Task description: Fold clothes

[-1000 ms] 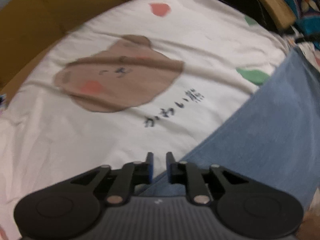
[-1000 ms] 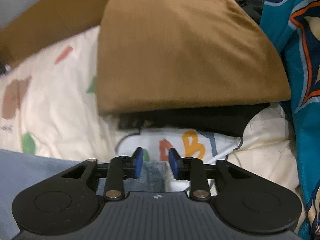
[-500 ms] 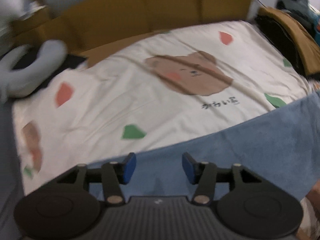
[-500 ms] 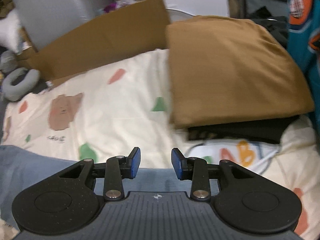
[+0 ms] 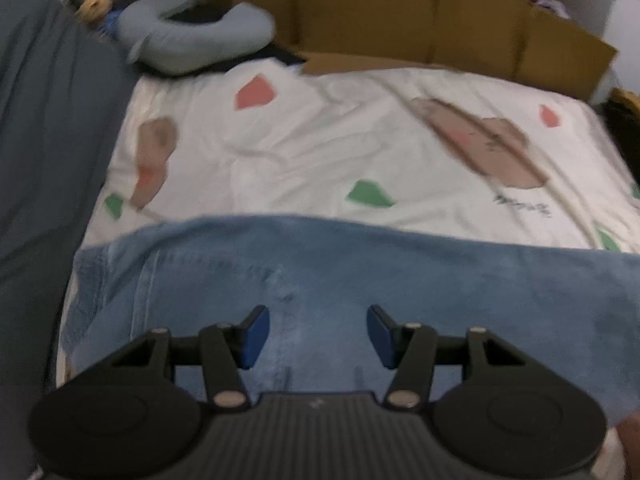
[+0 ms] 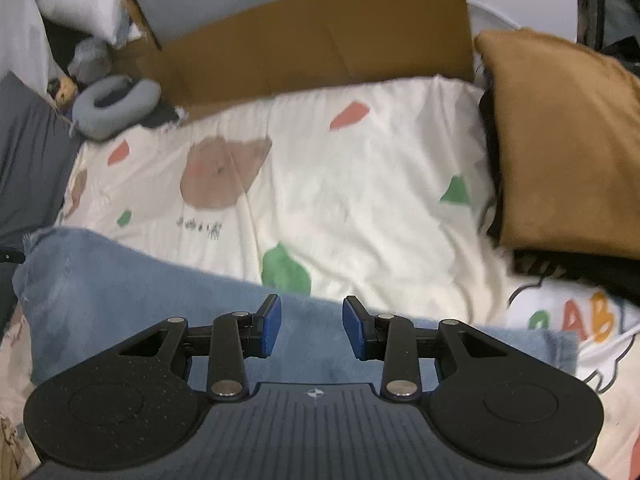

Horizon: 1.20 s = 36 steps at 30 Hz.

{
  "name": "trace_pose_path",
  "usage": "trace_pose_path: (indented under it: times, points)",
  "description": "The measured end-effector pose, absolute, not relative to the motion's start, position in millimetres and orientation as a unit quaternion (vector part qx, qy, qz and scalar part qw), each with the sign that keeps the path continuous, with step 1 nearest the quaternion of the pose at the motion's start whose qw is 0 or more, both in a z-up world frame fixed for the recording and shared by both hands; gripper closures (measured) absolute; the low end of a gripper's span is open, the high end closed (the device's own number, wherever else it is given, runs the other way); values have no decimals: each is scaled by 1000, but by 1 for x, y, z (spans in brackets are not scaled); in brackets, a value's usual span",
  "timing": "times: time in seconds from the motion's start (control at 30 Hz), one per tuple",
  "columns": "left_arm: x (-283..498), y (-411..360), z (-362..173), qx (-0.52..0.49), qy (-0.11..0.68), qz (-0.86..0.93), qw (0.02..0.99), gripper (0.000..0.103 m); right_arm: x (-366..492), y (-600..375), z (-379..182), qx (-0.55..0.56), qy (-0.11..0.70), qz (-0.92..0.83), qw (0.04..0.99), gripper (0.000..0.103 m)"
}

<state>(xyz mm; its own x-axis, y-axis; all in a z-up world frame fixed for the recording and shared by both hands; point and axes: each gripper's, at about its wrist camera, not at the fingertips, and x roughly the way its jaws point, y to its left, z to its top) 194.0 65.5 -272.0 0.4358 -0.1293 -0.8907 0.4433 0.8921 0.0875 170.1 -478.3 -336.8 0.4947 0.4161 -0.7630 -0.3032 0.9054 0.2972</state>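
Observation:
Light blue jeans (image 5: 400, 280) lie flat across the near part of the bed, filling the lower half of the left wrist view. My left gripper (image 5: 318, 334) hovers over them, pointing steeply down, jaws wide apart, with only flat denim below the blue pads. In the right wrist view the jeans (image 6: 120, 292) run from the left edge to beneath my right gripper (image 6: 312, 328). Its jaws stand apart over the denim's far edge, and no cloth is pinched between them.
The cream bedsheet (image 5: 320, 152) carries bear and leaf prints. A grey neck pillow (image 5: 192, 44) and cardboard (image 5: 400, 12) lie at the far side, and grey bedding (image 5: 40, 160) runs along the left. A folded brown cloth (image 6: 560, 140) rests on black garments (image 6: 580, 272) at the right.
The left jaws spread from nearly shut to wide. Both grippers rose and drew back. The left view swung left along the jeans; the right view moved away from the brown pile.

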Motion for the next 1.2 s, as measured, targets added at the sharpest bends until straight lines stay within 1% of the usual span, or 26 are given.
trace_pose_path:
  times: [0.17,0.27,0.43,0.6,0.93,1.2]
  points:
    - [200,80,-297,155,492,-149,843,46,171,-461,-358,39,485,209,848,62]
    - [209,88,-306,153,473,-120,859,46,172,-452,-369,22,498,213,840,62]
    - [232,106,-310,133,438,-64,887,46,178,-443,-377,4,510,216,832,62]
    - [257,129,-313,92,422,-13,902,46,186,-433,-381,-8,519,231,823,62]
    - [305,165,-336,13,428,22,904,47,195,-390,-392,-36,533,295,792,62]
    - [337,171,-354,10,432,10,902,48,203,-356,-400,-66,529,314,785,62]
